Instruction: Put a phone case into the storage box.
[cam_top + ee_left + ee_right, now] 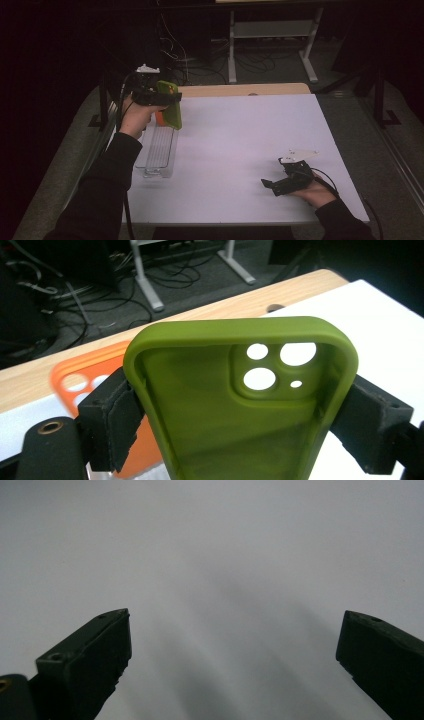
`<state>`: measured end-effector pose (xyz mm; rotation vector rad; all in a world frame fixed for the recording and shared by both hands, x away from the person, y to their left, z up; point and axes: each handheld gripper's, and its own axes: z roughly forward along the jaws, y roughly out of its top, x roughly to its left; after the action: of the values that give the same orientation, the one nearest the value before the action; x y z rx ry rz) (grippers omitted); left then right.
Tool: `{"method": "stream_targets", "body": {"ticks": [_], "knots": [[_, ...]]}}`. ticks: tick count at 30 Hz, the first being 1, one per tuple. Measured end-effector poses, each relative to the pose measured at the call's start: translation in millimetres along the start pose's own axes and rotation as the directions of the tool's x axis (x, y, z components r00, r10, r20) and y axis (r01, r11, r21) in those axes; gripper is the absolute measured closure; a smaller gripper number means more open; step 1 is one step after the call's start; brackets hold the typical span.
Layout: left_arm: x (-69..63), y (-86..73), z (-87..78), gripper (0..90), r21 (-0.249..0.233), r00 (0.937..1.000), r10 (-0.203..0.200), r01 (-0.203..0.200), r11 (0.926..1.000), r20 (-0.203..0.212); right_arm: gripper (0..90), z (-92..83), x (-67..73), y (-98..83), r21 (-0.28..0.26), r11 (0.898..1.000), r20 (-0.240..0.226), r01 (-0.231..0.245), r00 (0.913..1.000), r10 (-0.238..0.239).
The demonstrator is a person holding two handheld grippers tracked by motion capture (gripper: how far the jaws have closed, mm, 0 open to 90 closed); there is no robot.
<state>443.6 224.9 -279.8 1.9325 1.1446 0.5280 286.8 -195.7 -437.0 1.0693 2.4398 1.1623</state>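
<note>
Spreading white across most of the high view: the surface (240, 155), with a strip of bare wood along its far edge. Lying near the left edge of that surface: a clear plastic tray (157, 152), long and ribbed. Being held up above the tray's far end, upright and clear of the surface: a green phone case (170, 104), open inner side and camera cut-outs facing the left gripper's camera. Clamping that case across its width: the left gripper (167, 99), one black pad pressing on each long side. Peeking out just behind the green one: an orange phone case (82, 390), at the tray's far end. Resting low at the near right, well apart from the cases: the right gripper (272, 185), jaws standing wide apart, nothing between them.
</note>
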Motion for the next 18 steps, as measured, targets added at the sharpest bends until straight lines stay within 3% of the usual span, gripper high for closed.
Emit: {"method": "stream_targets", "body": {"ticks": [9, 13, 18], "knots": [[15.9, -1.2, 12.2, 15.0, 0.015, 0.9944, -0.034, 0.036, 0.9992, -0.1, 0.3, 0.5, -0.7, 0.2, -0.004, 1.0, -0.002, 0.016, 0.9999, -0.016], [20.9, -2.6, 20.7, 14.9, 0.027, 0.9869, -0.042, 0.047, 0.9985, -0.156, 0.3, 0.4, -0.9, 0.0, -0.004, 1.0, 0.001, 0.017, 0.9999, -0.017], [26.7, -5.1, 29.6, 14.9, 0.046, 0.9787, -0.058, 0.068, 0.9966, -0.197, 0.3, 0.2, -0.9, 0.1, -0.001, 1.0, -0.003, 0.011, 0.9999, -0.011]]}}
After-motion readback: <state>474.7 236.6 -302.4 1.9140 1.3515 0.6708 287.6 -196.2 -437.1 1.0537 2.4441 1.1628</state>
